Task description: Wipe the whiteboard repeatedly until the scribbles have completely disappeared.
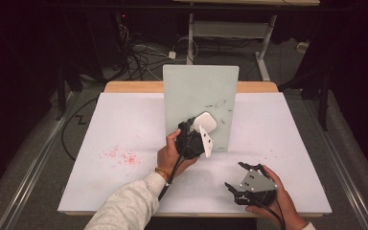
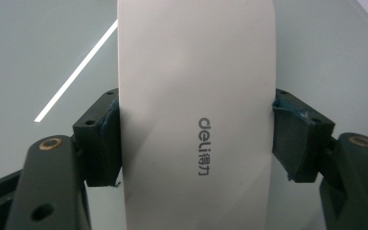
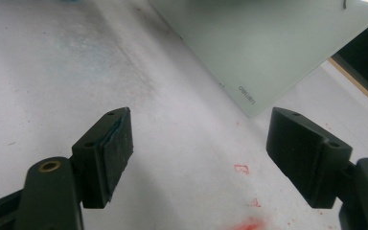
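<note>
Left gripper (image 2: 196, 139): clamped on white eraser (image 2: 196, 96), held against upright glass board (image 1: 191, 91).
Right gripper (image 3: 199, 158): jaws spread, empty, above white table (image 3: 52, 72).

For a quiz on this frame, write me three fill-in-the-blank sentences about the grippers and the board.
1. The left gripper is shut on a white ____.
2. The right gripper has its fingers ____.
3. The eraser is held against the upright ____.

Missing words: eraser; open; whiteboard.

High view looks down — gripper views close on board (image 1: 200, 103).
</note>
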{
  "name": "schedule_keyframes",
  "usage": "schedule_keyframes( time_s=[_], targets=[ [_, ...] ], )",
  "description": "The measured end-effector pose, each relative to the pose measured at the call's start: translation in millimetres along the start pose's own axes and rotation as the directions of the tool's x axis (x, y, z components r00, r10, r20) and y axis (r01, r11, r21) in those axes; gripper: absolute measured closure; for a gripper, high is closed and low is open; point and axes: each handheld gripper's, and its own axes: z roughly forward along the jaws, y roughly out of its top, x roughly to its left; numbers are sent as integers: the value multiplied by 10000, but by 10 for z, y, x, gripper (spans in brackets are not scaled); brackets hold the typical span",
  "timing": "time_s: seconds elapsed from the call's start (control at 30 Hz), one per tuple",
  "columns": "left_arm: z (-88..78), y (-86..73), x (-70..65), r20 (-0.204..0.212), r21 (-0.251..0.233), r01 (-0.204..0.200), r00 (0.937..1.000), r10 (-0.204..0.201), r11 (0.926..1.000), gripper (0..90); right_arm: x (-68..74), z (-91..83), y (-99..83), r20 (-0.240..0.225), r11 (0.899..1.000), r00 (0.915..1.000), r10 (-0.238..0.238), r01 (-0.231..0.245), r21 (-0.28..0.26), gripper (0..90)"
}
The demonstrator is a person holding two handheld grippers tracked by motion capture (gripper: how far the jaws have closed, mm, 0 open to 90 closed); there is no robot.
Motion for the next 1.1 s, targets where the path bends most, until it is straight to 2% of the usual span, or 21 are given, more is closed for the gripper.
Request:
schedule_keyframes(
  time_s=[0.2,0.33,0.4,0.47,0.57,0.6,0.7,0.73,0.77,0.8,0.87,0.9,0.93,1.0,1.1],
  targets=[
    [2,243,242,-133,-200,258,9996,-261,9995,286,7,5,1,-76,9999,9999,-138,138,-1,245],
    [44,447,233,-235,-315,99,9997,-106,9995,286,11,6,5,-58,10000,10000,-4,4,-8,245],
    [71,521,177,-239,-421,144,9996,-155,9990,286,18,3,6,-82,9999,9999,-113,113,16,245],
    [95,571,110,-325,-472,-53,9995,37,9989,286,23,-7,14,-105,9999,9998,-140,139,-58,245],
    [113,589,57,-374,-646,-61,9993,37,9979,286,27,-16,21,-118,9998,9998,-131,130,-118,244],
    [129,581,-43,-214,-610,-103,9997,90,9981,286,27,-15,19,-128,9999,9998,-118,116,-110,244],
    [170,558,-280,156,-517,-815,9965,824,9953,285,21,-2,6,-167,9999,9998,-143,143,-27,244],
    [180,536,-356,272,-483,-866,9958,880,9951,286,22,0,4,-167,9999,9998,-129,128,-2,245],
    [180,536,-356,272,-483,-866,9958,880,9951,286,22,-2,4,-162,9999,9997,-154,154,1,244],
    [195,480,-490,383,-435,-1136,9926,1153,9926,286,20,-7,7,-138,9998,9997,-189,189,-28,244],
    [199,430,-562,144,-340,-1428,9896,1434,9892,286,17,-21,9,-116,9998,9998,-184,183,-80,244],
    [199,430,-562,144,-340,-1428,9896,1434,9892,286,14,-21,8,-119,9998,9998,-162,161,-96,244],
    [193,419,-538,246,-419,-1047,9941,1058,9936,286,13,-18,6,-117,9999,9998,-138,137,-76,244],
    [183,426,-482,-44,-381,-831,9965,830,9958,286,19,-7,0,-141,9999,9998,-169,169,-14,244],
    [158,426,-354,-168,-445,-306,9994,299,9985,287,29,-6,2,-164,9998,9996,-221,221,-10,244]
  ],
)
